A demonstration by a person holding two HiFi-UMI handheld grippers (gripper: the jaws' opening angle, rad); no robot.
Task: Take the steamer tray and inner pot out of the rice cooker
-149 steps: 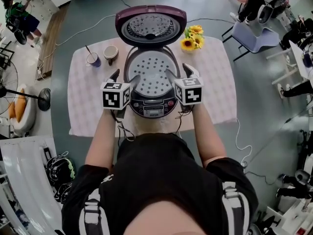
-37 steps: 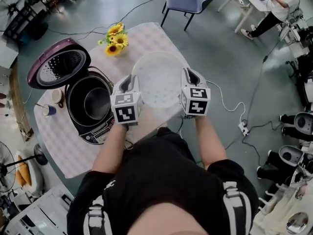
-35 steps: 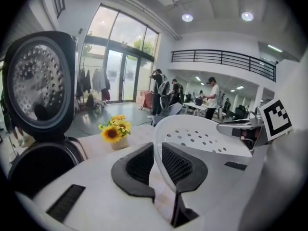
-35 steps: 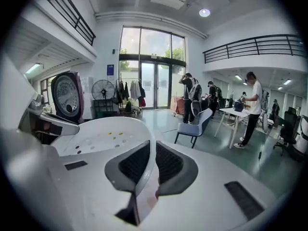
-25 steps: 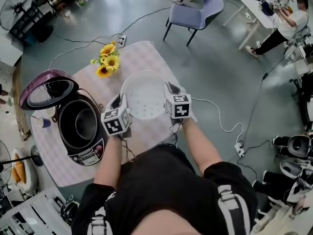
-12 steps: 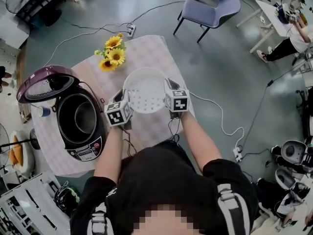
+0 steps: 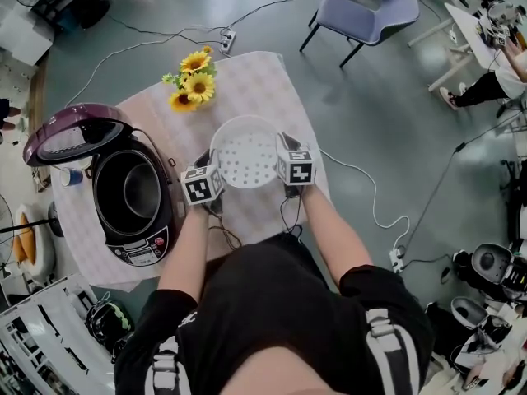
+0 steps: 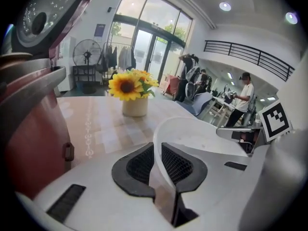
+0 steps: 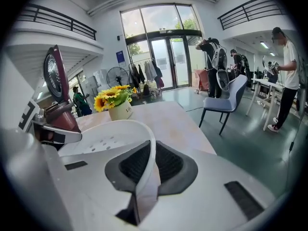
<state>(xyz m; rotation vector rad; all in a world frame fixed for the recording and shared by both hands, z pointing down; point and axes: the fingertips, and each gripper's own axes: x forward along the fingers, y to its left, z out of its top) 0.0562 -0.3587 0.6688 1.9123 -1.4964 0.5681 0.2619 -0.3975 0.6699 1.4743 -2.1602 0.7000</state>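
The left gripper [image 7: 207, 161] and right gripper [image 7: 285, 145] clamp opposite rims of the tray [image 7: 245, 153] to keep it level, low beside the cooker [image 7: 144, 249], probably for setting down, while the pot [image 7: 132, 192] sits inside that cooker.

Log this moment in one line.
steamer tray: out of rice cooker, over tablecloth | left gripper: shut on rim | right gripper: shut on opposite rim | inner pot: in cooker, lid open

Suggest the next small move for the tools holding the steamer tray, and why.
Probably lower the steamer tray onto the checked cloth. The left tool and right tool pinch its rim on opposite sides, it is clear of the rice cooker, and the inner pot sits inside.
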